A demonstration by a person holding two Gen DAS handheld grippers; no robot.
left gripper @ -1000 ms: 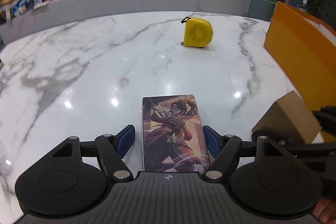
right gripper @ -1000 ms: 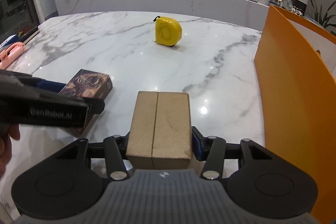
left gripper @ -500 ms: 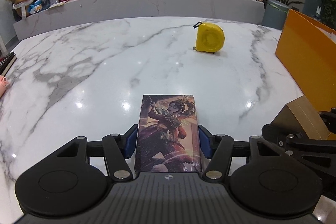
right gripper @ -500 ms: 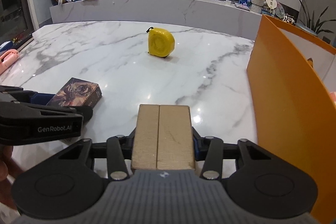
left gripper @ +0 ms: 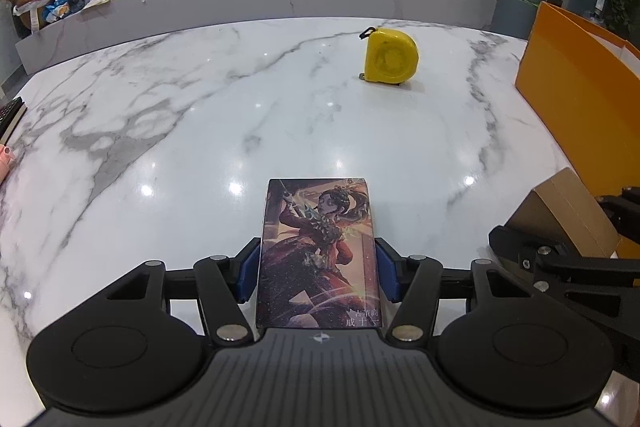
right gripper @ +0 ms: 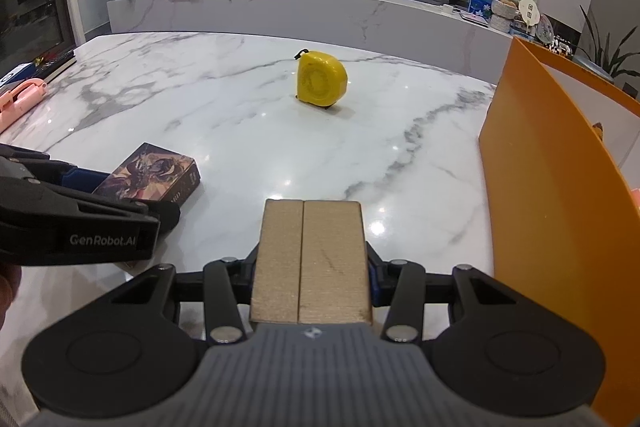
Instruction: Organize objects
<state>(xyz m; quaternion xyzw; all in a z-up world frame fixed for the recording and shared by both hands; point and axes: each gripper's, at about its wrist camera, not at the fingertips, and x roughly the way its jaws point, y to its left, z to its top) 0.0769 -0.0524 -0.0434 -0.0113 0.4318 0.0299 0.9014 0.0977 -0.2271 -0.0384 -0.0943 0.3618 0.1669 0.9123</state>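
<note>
On the white marble desk (left gripper: pixel 168 131), two hand-held tools sit side by side, each gripping a box. At six o'clock in the left wrist view, the left tool (left gripper: pixel 318 277) is closing, its blue pads pressed to the long sides of an illustrated card box (left gripper: pixel 318 255) printed with a warrior figure. At six o'clock in the right wrist view, the right tool (right gripper: pixel 311 277) is clamped on a plain brown cardboard box (right gripper: pixel 311 259), partly closed around its width. From the right wrist view the card box (right gripper: pixel 154 175) lies at nine o'clock, and its far end looks to rest on the desk. A yellow tape measure (left gripper: pixel 390 57) stands on edge toward one o'clock of the left tool, well apart from both boxes. An orange open box (right gripper: pixel 560 195) stands at three o'clock, just beside the right tool.
</note>
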